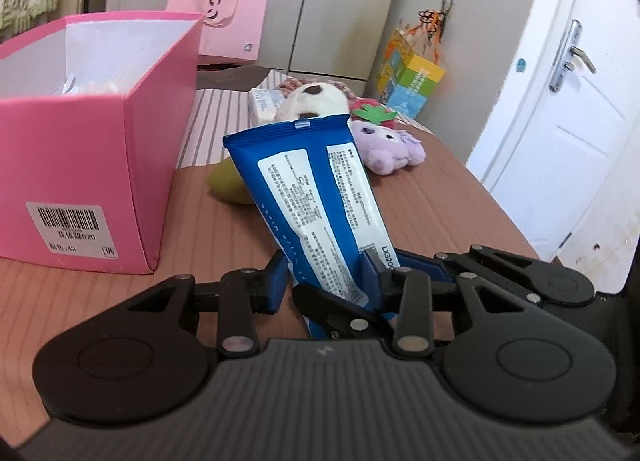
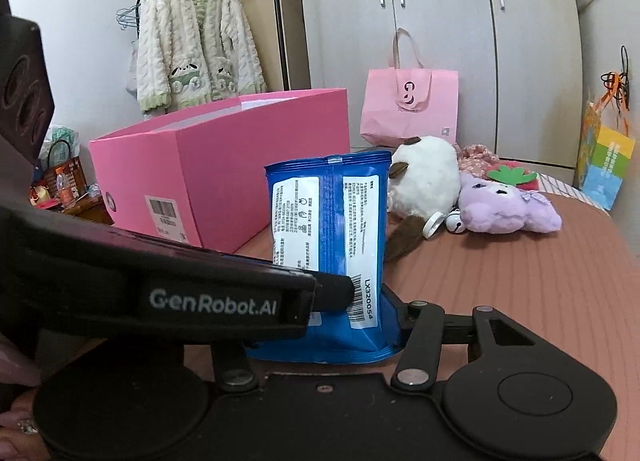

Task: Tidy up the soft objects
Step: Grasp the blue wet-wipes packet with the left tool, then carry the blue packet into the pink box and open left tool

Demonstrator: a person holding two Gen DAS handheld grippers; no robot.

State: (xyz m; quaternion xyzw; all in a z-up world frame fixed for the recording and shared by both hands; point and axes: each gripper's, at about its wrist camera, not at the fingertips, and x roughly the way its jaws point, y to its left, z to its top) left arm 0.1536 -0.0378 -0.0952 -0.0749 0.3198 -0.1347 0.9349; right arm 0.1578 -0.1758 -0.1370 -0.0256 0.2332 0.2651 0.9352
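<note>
Pink striped mat (image 1: 440, 197) carries a blue pack (image 1: 316, 197), its long axis upright and leaning back toward the plush toys (image 1: 390, 145), white printed labels facing the cameras. Left gripper (image 1: 324, 281) pinches its bottom edge; right gripper (image 2: 352, 321) flanks that end, grip unclear.

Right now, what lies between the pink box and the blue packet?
A yellow-green rounded thing lies between the pink box and the blue packet, partly hidden by the packet; only the left wrist view shows it.
</note>
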